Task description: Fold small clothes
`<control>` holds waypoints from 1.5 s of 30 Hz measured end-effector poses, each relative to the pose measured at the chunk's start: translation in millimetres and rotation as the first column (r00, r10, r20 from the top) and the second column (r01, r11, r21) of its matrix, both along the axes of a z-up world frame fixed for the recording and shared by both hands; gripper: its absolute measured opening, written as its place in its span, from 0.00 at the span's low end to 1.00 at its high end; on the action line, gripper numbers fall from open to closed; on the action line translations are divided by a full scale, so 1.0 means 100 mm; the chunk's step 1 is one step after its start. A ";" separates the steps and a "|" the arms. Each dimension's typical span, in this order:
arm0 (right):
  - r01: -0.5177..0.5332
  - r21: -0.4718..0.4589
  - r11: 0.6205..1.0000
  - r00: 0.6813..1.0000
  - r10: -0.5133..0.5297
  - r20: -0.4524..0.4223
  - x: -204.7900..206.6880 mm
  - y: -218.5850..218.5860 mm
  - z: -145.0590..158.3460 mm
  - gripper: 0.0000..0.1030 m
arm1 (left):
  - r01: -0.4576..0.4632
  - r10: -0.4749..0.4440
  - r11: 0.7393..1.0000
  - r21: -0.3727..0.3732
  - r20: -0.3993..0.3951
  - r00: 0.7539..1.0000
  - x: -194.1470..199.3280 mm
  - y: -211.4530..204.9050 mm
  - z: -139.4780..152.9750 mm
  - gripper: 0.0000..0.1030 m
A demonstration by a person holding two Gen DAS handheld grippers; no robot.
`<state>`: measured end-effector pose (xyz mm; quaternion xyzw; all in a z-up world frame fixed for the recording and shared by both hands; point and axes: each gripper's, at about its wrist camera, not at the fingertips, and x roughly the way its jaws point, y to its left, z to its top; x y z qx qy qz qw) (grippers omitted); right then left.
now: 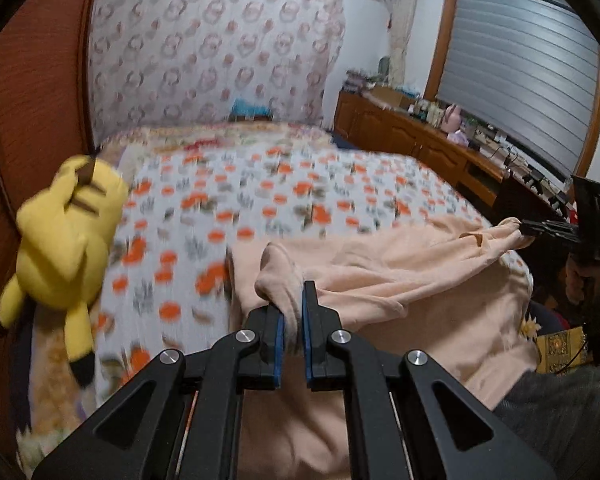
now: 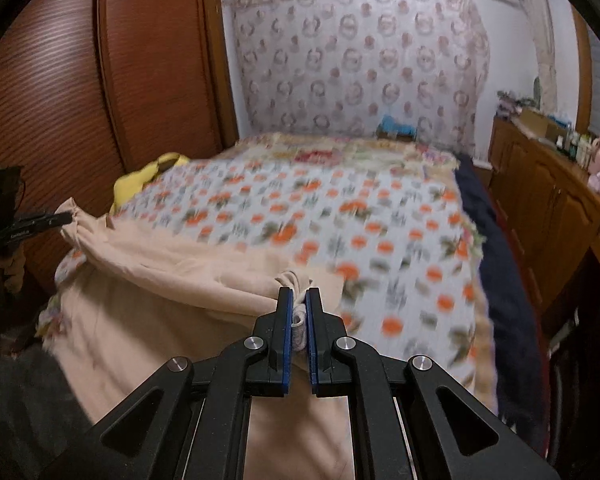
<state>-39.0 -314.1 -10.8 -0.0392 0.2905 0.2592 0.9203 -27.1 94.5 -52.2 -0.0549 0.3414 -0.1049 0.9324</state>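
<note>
Fingers of the left gripper (image 1: 293, 312) are drawn in narrow and pinch a bunched corner of the peach garment (image 1: 380, 280), which pokes up between the blue pads (image 1: 306, 320). Fingers of the right gripper (image 2: 299, 316) are likewise nearly closed, clamping another bunched corner of the same garment, with a whitish fold of cloth visible between the pads.

Position of the garment: it hangs stretched between the two grippers, over the near end of the bed (image 2: 340, 216). A sagging fold runs from one clamped corner to the other. Below that fold the cloth drapes down toward the cameras.

Each gripper appears in the opposite wrist view as a black tool at the frame edge, gripping the far corner.

Surroundings:
- Bedcover: white with an orange floral print, blurred in both views.
- Yellow plush toy (image 1: 60, 248): at the left edge of the bed, beside the wooden wardrobe (image 2: 100, 100).
- Wooden sideboard (image 1: 412, 136): along the right wall, beneath a shuttered window (image 1: 520, 80).
- Dark grey sleeve (image 1: 560, 412): visible at the lower right of the left wrist view
</note>
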 end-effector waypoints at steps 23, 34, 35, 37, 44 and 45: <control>0.002 -0.136 0.991 1.000 -0.004 -0.011 0.07 0.38 0.07 0.44 | -0.043 0.044 0.996 0.075 -0.016 0.999 0.05 0.08 -0.12 0.78; -0.006 -0.134 0.991 0.999 0.002 -0.036 0.79 0.57 -0.03 0.50 | -0.046 0.051 0.993 0.111 -0.039 0.998 0.75 0.17 -0.07 0.78; -0.008 -0.127 0.992 0.999 0.002 -0.046 0.85 0.59 -0.05 0.50 | -0.043 0.049 0.993 0.112 -0.050 0.998 0.80 0.19 -0.10 0.78; -0.007 -0.118 0.993 0.998 -0.001 -0.065 0.96 0.61 -0.09 0.56 | -0.046 0.057 0.991 0.125 -0.080 0.995 0.93 0.21 -0.17 0.78; -0.011 -0.136 0.991 0.991 -0.008 -0.136 1.15 0.66 -0.29 0.60 | -0.031 0.057 0.989 0.148 -0.180 0.982 1.12 0.23 -0.46 0.78; -0.015 -0.134 0.991 0.990 -0.004 -0.143 1.17 0.66 -0.31 0.60 | -0.022 0.050 0.989 0.143 -0.189 0.981 1.12 0.23 -0.49 0.75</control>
